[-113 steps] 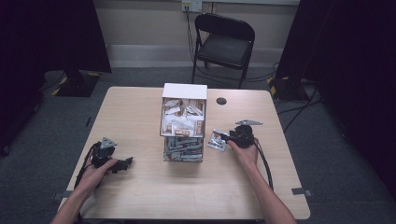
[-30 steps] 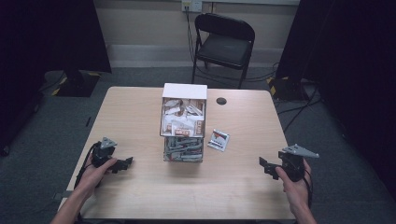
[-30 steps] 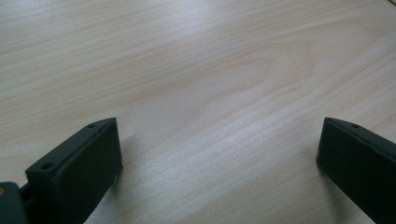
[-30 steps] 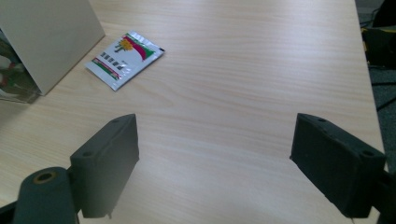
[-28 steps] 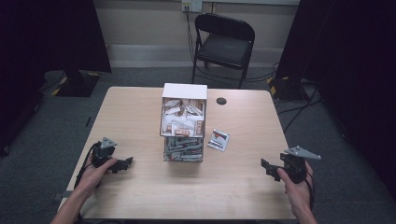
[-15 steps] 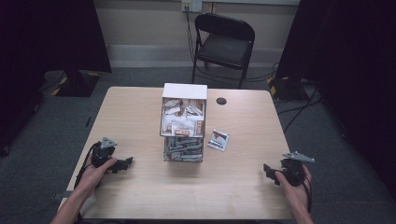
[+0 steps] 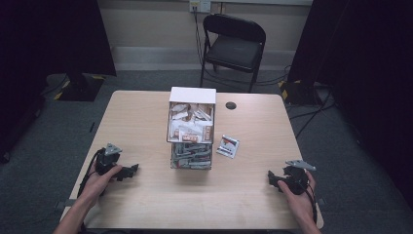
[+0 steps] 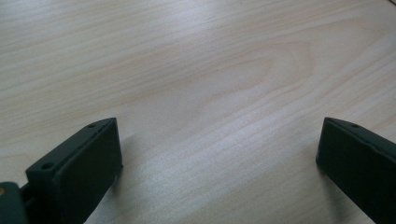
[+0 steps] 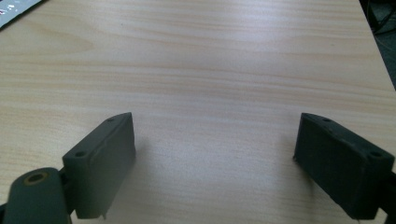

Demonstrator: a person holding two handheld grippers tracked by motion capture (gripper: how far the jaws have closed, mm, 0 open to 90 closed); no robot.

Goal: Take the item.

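Since the earlier frames the right gripper (image 7: 273, 178) has left the small white-and-red foil packet (image 7: 228, 146) lying beside the box and drawn back to the near right corner of the pale wooden table (image 7: 141, 117), while the left gripper (image 7: 127, 171) has kept its place near the left edge; in the high view the packet lies flat just right of the clear box of sachets with its white lid raised (image 7: 191, 127), well apart from both grippers, and a black folding chair (image 7: 234, 41) stands beyond the table; in the left gripper view the left gripper (image 8: 217, 168) hangs low over bare wood, its jaws spread wide with nothing between them; in the right gripper view the right gripper (image 9: 215, 163) likewise stands released, jaws wide apart over bare wood, and an edge of the packet (image 9: 16, 10) shows at the far upper left corner.
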